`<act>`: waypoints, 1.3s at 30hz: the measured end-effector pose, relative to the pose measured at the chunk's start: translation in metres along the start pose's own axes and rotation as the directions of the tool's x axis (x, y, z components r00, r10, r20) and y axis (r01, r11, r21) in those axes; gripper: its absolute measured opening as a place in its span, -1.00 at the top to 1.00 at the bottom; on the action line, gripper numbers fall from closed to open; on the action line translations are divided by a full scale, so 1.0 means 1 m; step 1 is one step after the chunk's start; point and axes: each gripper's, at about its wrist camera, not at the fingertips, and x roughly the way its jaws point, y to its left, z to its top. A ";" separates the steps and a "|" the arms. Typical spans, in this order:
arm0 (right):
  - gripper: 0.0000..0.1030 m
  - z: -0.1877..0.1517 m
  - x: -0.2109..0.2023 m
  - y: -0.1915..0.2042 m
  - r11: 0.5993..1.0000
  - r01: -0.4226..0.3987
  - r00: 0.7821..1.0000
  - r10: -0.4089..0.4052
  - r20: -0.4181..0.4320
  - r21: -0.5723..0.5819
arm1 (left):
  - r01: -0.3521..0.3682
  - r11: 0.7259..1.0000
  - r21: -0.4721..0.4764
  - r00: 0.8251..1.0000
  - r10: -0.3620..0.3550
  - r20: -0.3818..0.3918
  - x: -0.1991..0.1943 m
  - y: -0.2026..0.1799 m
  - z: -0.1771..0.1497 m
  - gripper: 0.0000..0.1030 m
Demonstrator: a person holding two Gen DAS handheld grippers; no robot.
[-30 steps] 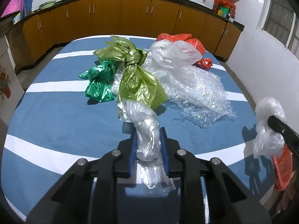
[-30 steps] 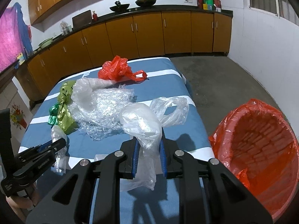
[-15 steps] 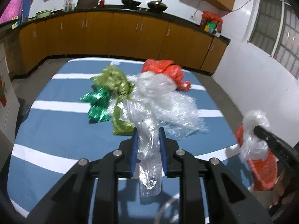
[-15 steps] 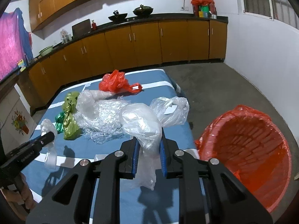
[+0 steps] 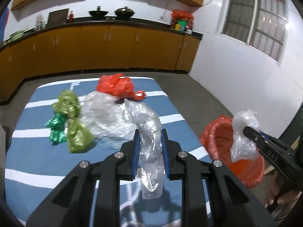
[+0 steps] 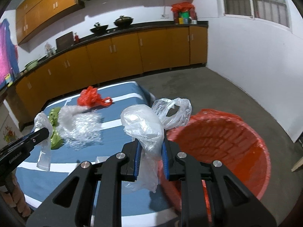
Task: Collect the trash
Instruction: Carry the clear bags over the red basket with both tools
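Blue tabletop [image 5: 34,157] with white stripes. Red bin [image 6: 227,151]; red bag [image 5: 115,85], olive-green bag [image 5: 73,121], shiny dark-green bag [image 5: 56,128]. Clear bubble wrap [image 5: 106,117]; orange cabinets [image 5: 94,51].

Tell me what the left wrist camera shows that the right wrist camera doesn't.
Only the left wrist view shows the dark green foil bag and the left gripper shut on a bubble wrap strip. Only the right wrist view shows the red bin's whole interior and the clear bag's looped handles. Both show the blue striped table, red bag and olive bag.
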 end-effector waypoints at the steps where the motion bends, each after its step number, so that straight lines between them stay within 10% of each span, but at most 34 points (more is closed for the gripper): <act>1: 0.61 0.000 -0.002 -0.005 1.000 0.008 1.000 -0.008 0.003 0.009 | 0.007 1.000 0.007 1.000 -0.007 -0.001 0.001 -0.004 0.000 0.57; 19: 0.61 -0.006 -0.041 -0.091 0.979 0.146 0.987 -0.154 0.051 0.145 | 0.262 0.951 0.165 0.965 -0.255 -0.066 0.037 -0.122 0.008 0.57; 39: 0.61 -0.015 -0.041 -0.134 0.954 0.179 0.980 -0.194 0.042 0.243 | 0.367 0.895 0.255 0.928 -0.333 -0.167 0.084 -0.200 -0.003 0.56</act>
